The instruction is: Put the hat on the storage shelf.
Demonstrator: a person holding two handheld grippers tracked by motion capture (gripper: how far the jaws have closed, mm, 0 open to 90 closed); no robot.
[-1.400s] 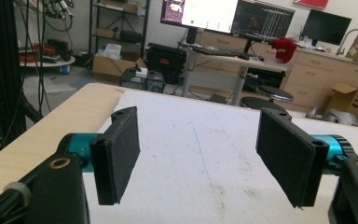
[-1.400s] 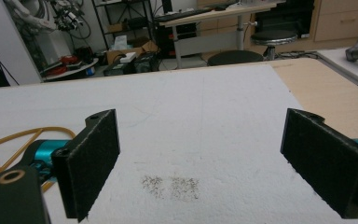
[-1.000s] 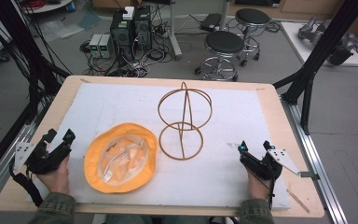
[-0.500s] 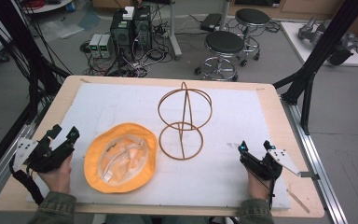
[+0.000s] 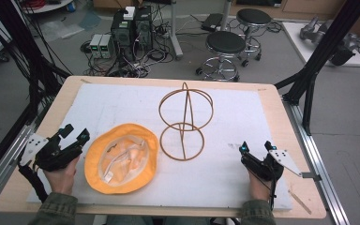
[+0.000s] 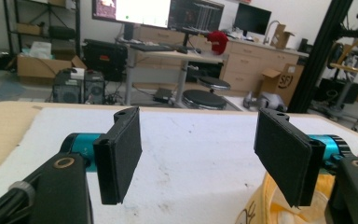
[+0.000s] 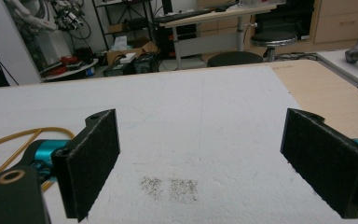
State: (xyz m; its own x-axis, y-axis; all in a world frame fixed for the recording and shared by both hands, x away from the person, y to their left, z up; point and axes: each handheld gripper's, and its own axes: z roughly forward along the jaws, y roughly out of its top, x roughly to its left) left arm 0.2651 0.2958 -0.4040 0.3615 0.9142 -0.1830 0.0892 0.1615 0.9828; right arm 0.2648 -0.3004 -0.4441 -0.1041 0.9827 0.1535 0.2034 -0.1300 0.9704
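An orange bucket hat (image 5: 121, 158) lies upside down on the white mat, its pale lining facing up. Just right of it stands a brown wire hat stand (image 5: 185, 123), made of two rings on an upright hoop. My left gripper (image 5: 74, 135) rests at the table's left edge, open, close to the hat's brim but apart from it. In the left gripper view the hat's brim (image 6: 279, 205) shows under the right-hand jaw of the left gripper (image 6: 200, 158). My right gripper (image 5: 255, 148) sits open at the front right, empty. The stand's base ring (image 7: 9, 142) shows left of the right gripper (image 7: 205, 163).
The white mat (image 5: 243, 108) covers most of the wooden table (image 5: 281, 101). Black frame posts (image 5: 321, 56) rise at the table's sides. Stools (image 5: 225, 44), computers and cables sit on the floor beyond the far edge.
My left gripper has edged slightly right and forward toward the hat. The right gripper, hat and stand have not moved.
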